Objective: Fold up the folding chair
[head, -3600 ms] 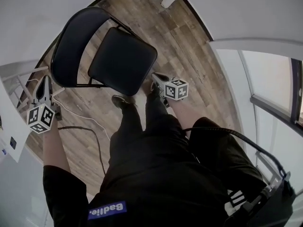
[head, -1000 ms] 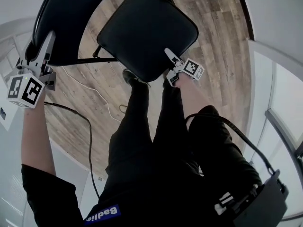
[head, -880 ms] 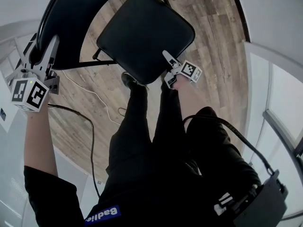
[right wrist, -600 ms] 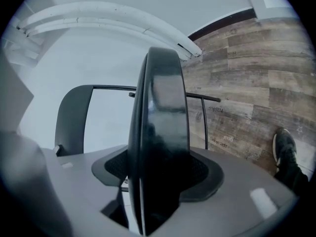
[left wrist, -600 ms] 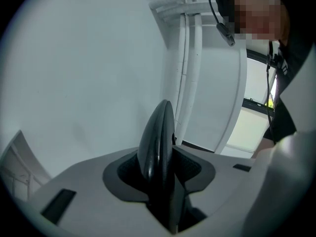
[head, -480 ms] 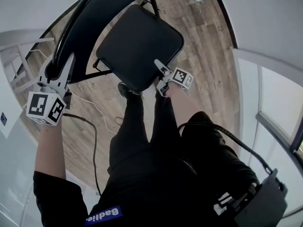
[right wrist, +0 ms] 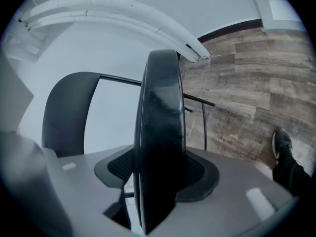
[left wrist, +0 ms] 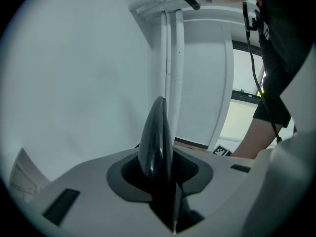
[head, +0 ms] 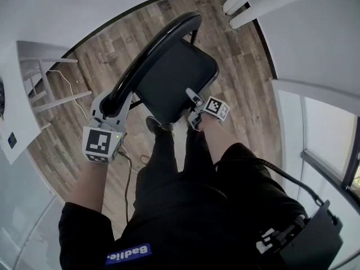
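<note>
The black folding chair is partly folded: its seat (head: 171, 77) tilts up close to the curved backrest (head: 154, 49). My left gripper (head: 115, 103) is at the backrest's lower left end. In the left gripper view the backrest edge (left wrist: 155, 132) stands between the pads (left wrist: 190, 169), which are closing and pressing on it. My right gripper (head: 191, 97) is at the seat's front edge. In the right gripper view the seat (right wrist: 160, 127) fills the gap between the closing pads (right wrist: 197, 169), with the backrest (right wrist: 66, 112) behind.
Wood floor (head: 112, 44) lies under the chair. White furniture legs (head: 50, 83) stand at the left, white bars (head: 253, 4) at the top right, a window (head: 326, 128) at the right. A cable (head: 126, 167) runs past my shoes (head: 157, 125).
The seat has swung up toward the backrest. My left gripper moved right and up with the backrest. My right gripper rose with the seat edge.
</note>
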`<state>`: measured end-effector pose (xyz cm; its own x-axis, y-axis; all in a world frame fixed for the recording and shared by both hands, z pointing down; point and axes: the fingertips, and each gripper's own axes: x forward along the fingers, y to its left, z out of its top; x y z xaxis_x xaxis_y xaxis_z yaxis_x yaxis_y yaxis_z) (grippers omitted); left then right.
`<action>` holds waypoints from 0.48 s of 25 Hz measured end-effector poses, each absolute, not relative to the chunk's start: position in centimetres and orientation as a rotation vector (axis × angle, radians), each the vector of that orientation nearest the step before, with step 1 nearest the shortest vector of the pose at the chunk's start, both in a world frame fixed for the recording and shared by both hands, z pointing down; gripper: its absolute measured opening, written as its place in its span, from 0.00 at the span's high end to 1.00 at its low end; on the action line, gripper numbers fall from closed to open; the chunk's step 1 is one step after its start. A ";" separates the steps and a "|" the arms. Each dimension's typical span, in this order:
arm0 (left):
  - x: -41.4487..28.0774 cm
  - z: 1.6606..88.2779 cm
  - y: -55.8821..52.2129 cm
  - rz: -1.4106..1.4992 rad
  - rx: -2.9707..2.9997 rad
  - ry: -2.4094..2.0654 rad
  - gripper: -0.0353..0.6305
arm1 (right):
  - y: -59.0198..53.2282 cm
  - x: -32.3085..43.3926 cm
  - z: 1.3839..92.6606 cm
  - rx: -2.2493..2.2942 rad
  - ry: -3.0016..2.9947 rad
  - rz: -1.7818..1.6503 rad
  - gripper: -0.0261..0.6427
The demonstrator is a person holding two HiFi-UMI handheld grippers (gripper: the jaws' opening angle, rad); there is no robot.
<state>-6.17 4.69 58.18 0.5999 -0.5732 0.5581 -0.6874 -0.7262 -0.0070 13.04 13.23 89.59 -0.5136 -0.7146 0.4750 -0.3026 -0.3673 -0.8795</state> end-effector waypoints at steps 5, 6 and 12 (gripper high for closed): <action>-5.3 57.3 6.4 0.829 2.645 -1.026 0.79 | 12.2 11.8 87.1 -1.364 1.553 -1.971 0.63; -5.2 57.1 6.7 0.837 2.650 -1.024 0.80 | 12.0 11.5 86.6 -1.369 1.553 -1.977 0.63; -4.7 55.9 7.8 0.849 2.673 -1.015 0.81 | 9.7 9.7 83.7 -1.395 1.559 -2.005 0.64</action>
